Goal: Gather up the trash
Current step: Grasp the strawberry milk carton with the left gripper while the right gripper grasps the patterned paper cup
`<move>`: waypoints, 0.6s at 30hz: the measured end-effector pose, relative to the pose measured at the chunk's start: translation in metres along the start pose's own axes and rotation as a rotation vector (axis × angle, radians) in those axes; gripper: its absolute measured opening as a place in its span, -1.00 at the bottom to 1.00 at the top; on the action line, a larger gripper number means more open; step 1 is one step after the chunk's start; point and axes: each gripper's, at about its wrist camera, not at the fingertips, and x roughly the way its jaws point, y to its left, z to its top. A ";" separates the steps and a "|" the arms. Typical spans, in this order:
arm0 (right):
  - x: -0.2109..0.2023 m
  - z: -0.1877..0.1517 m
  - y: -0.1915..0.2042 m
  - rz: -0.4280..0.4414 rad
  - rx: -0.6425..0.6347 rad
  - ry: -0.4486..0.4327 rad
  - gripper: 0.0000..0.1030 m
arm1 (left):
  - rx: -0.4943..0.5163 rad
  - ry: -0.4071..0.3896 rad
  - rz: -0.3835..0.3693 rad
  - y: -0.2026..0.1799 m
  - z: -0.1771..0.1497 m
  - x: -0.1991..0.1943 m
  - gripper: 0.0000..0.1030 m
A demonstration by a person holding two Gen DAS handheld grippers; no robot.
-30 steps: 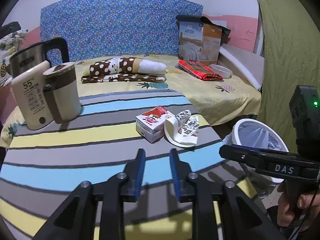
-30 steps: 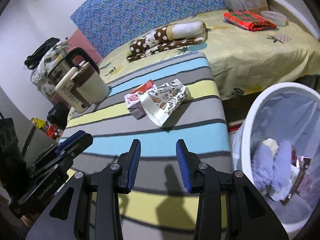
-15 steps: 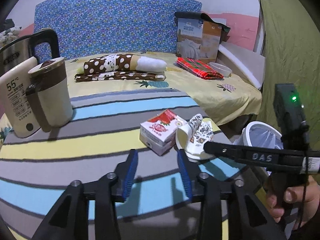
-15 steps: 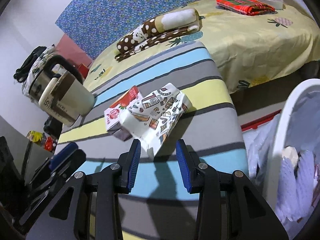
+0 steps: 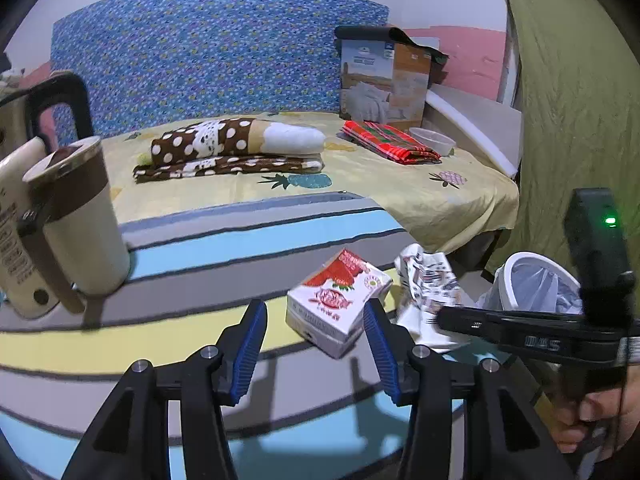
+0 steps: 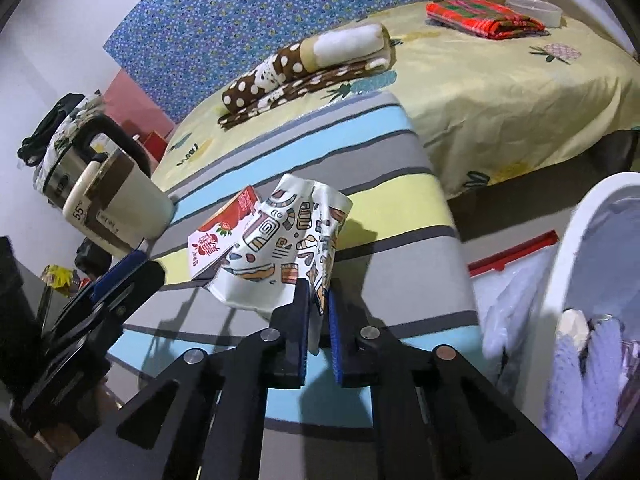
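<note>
- The right hand-held gripper [image 6: 319,312] has just clamped its jaws on the lower edge of a crushed patterned paper cup [image 6: 288,248], which lies on its side on the striped surface [image 6: 400,208] near the right edge.
- The left hand-held gripper [image 5: 315,338] has just been spreading its jaws; they stand wide, with the near corner of a strawberry carton [image 5: 338,306] between them, the pads not touching it.
- The carton lies flat on the surface, touching the cup's left side.
- A white trash bin [image 6: 576,240] with a pale plastic liner stands on the floor just right of the surface; it holds crumpled whitish and lilac scraps [image 6: 576,344].
- A beige-and-brown jug [image 5: 76,220] stands upright at the surface's left; what it contains cannot be told.
- A clear plastic tub [image 5: 434,140] sits on the bed [image 5: 460,196] beside a red plaid cloth [image 5: 390,142].
</note>
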 end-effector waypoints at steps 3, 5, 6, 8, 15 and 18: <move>-0.013 -0.001 -0.002 -0.030 -0.017 -0.028 -0.84 | 0.034 -0.010 -0.014 -0.003 0.005 0.006 0.11; -0.018 -0.001 -0.005 -0.034 -0.014 -0.036 -0.85 | 0.057 -0.014 -0.032 -0.005 0.009 0.011 0.18; -0.022 -0.002 -0.009 -0.033 -0.008 -0.041 -0.85 | 0.075 -0.012 -0.044 -0.007 0.012 0.014 0.19; -0.026 -0.004 -0.014 -0.033 0.004 -0.043 -0.85 | 0.105 -0.006 -0.058 -0.009 0.016 0.022 0.20; -0.031 -0.008 -0.027 -0.043 0.034 -0.041 -0.85 | 0.143 0.093 -0.113 -0.008 0.016 0.056 0.22; -0.032 -0.007 -0.027 -0.046 0.037 -0.048 -0.85 | 0.164 0.104 -0.125 -0.016 0.009 0.053 0.22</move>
